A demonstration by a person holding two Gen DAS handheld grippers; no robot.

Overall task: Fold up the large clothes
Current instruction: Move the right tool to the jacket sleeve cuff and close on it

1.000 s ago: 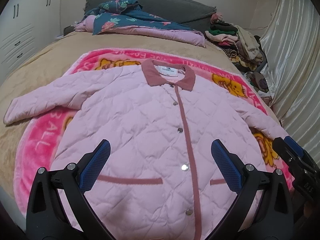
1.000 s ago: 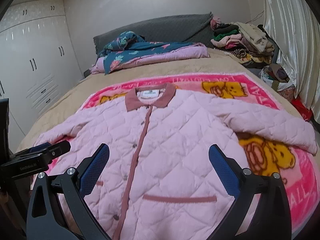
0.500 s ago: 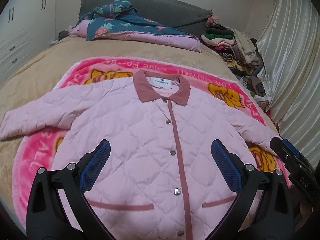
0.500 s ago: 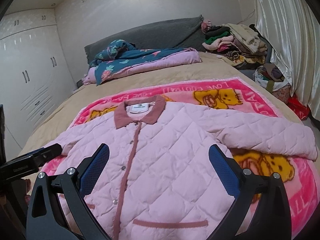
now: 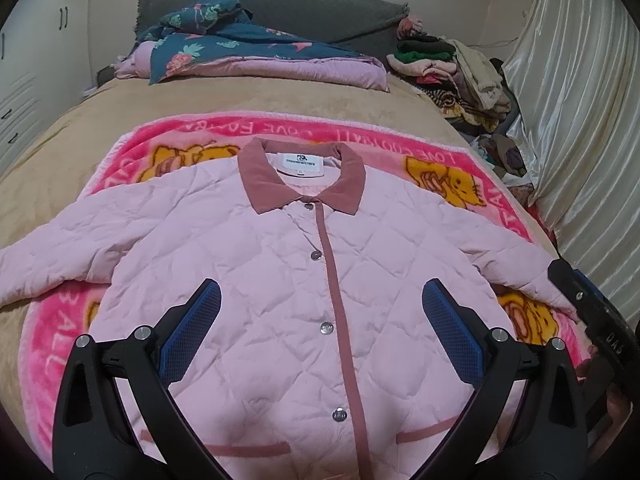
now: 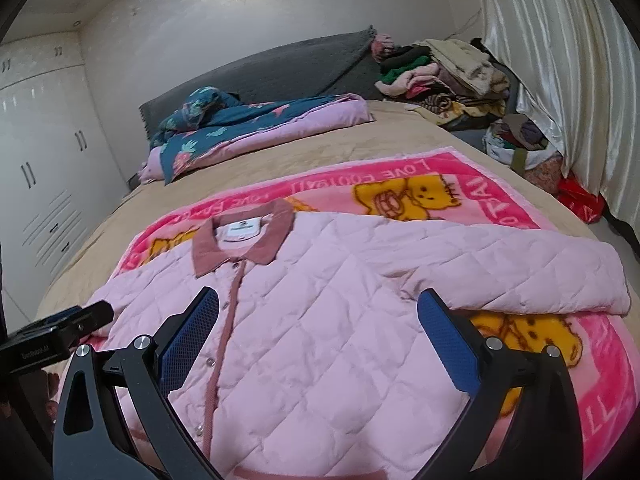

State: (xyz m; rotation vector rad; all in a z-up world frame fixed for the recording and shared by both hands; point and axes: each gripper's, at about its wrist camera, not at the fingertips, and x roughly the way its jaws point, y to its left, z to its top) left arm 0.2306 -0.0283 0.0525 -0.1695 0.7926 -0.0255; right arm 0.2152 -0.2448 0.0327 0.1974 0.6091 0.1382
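A pink quilted jacket [image 5: 280,280] [image 6: 320,320] with a dusty-rose collar [image 5: 300,176] lies flat and buttoned, face up, on a pink bear-print blanket [image 5: 440,152] [image 6: 520,344]. Both sleeves are spread out to the sides. My left gripper [image 5: 320,300] hovers open above the lower front of the jacket, holding nothing. My right gripper [image 6: 318,308] is open too, over the jacket's right half, its right finger near the armpit of the right sleeve [image 6: 520,276]. Each gripper shows at the edge of the other's view.
The blanket lies on a tan bed [image 5: 240,100]. A folded floral quilt [image 5: 240,52] sits at the head. A heap of clothes [image 5: 452,68] and bags [image 6: 520,140] stand at the right by a pale curtain [image 6: 560,80]. White wardrobes [image 6: 40,160] line the left.
Both grippers have drawn back and risen, so the jacket sits lower and more of the bed and room shows. The jacket has not moved and both grippers stay open.
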